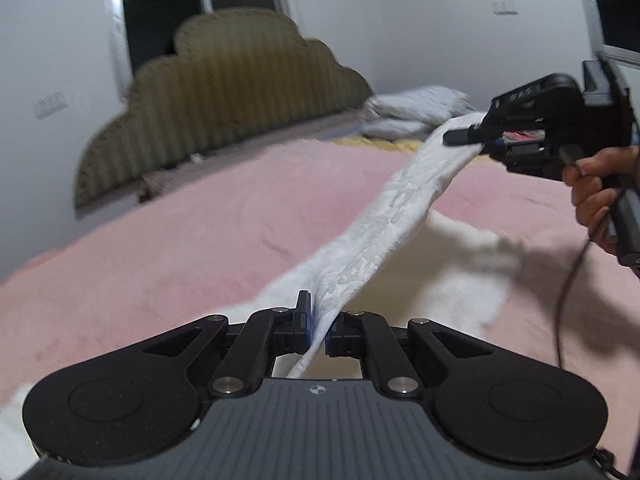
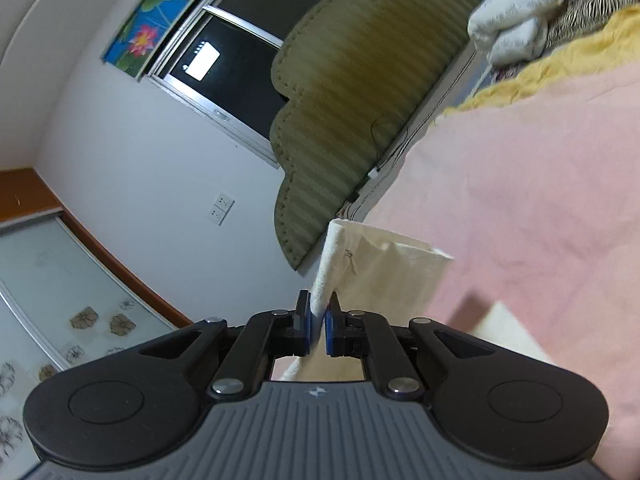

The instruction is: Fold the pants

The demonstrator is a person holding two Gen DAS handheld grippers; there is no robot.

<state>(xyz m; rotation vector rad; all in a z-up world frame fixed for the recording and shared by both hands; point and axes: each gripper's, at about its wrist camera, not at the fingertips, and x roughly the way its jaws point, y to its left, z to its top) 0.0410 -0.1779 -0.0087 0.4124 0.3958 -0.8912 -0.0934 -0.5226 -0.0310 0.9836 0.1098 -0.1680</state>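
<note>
White textured pants stretch as a taut band above the pink bed cover. My left gripper is shut on one end of the band, cloth pinched between its blue pads. At the upper right, my right gripper, held by a hand, is shut on the other end. In the right wrist view the right gripper clamps a fold of the pants, whose cream inner side hangs beyond the fingertips. More white cloth lies blurred on the bed below the band.
An olive scalloped headboard stands against the wall behind the bed. Folded pillows and bedding and a yellow blanket lie at the head end. A black cable hangs from the right gripper. A dark window is behind.
</note>
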